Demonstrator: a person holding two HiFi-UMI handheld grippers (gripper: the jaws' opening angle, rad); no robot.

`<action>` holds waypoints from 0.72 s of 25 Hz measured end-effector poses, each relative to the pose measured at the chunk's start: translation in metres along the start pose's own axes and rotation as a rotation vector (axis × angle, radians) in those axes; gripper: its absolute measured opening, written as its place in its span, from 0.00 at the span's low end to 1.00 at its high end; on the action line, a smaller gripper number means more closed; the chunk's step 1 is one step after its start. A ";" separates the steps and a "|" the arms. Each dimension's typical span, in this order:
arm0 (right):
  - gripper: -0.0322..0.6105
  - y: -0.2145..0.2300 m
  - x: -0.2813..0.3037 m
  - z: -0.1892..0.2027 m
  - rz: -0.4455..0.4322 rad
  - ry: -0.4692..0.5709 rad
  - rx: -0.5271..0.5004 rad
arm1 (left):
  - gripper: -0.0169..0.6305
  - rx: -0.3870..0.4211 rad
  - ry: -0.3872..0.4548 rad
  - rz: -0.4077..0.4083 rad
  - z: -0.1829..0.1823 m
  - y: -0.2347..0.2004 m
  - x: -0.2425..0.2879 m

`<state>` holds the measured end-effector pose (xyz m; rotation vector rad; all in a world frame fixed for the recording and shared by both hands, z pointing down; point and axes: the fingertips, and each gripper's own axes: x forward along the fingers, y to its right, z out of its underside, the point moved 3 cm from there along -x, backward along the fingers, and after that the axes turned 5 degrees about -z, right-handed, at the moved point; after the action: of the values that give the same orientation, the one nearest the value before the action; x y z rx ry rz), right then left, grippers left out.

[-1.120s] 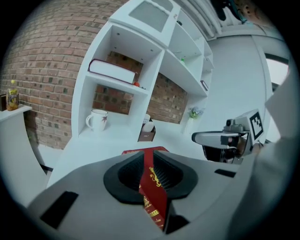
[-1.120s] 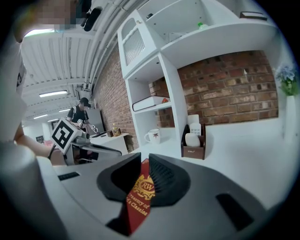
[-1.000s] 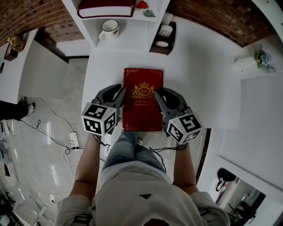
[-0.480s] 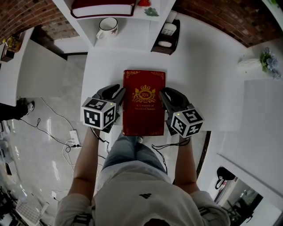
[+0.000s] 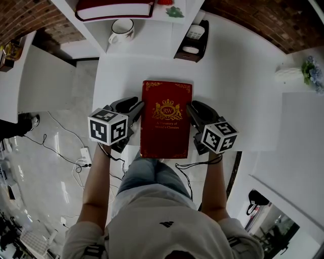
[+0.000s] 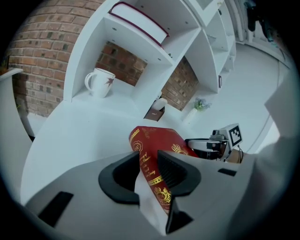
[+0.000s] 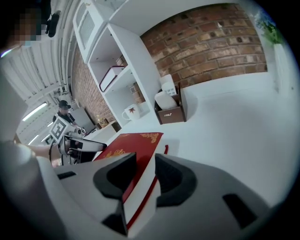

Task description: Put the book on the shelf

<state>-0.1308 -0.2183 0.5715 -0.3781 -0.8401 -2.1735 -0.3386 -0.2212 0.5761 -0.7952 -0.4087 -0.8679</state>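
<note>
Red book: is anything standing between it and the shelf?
Nothing visible. The table between the red book and the shelf is bare. Inside the shelf, a mug stands in the lower bay and another book lies on the board above.

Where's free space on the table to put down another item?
Free: table right of the book, up to the plant; narrow strip between book and shelf. Crowded: back edge, by mug and brown box.

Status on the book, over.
Left gripper, right gripper: jaws just opening, book edges between them. Book flat on table, unshelved. Mug occupies lower shelf.
</note>
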 end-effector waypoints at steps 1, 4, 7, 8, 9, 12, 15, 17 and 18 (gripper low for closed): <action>0.25 0.001 0.000 0.000 -0.010 -0.001 0.011 | 0.21 0.000 -0.009 0.009 0.000 0.000 0.000; 0.25 0.002 -0.001 0.001 -0.036 -0.013 0.032 | 0.21 -0.006 -0.037 0.040 0.001 0.000 0.000; 0.25 0.000 -0.001 0.003 -0.072 -0.040 0.040 | 0.21 -0.012 -0.063 0.069 0.003 0.001 0.000; 0.25 -0.002 0.000 0.004 -0.086 -0.048 0.044 | 0.21 -0.016 -0.068 0.076 0.004 0.001 0.001; 0.25 -0.003 0.001 0.005 -0.097 -0.053 0.049 | 0.21 -0.023 -0.071 0.083 0.004 0.001 0.001; 0.25 -0.004 0.002 0.006 -0.110 -0.055 0.067 | 0.22 -0.055 -0.082 0.104 0.005 0.000 0.003; 0.25 -0.004 0.004 0.006 -0.114 -0.060 0.083 | 0.24 -0.083 -0.095 0.123 0.006 -0.001 0.004; 0.24 -0.004 0.004 0.007 -0.121 -0.059 0.113 | 0.23 -0.105 -0.100 0.142 0.006 0.002 0.006; 0.24 -0.004 0.004 0.007 -0.122 -0.056 0.129 | 0.20 -0.110 -0.099 0.148 0.006 0.004 0.007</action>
<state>-0.1363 -0.2135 0.5768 -0.3315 -1.0534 -2.2148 -0.3315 -0.2190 0.5824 -0.9607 -0.3870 -0.7194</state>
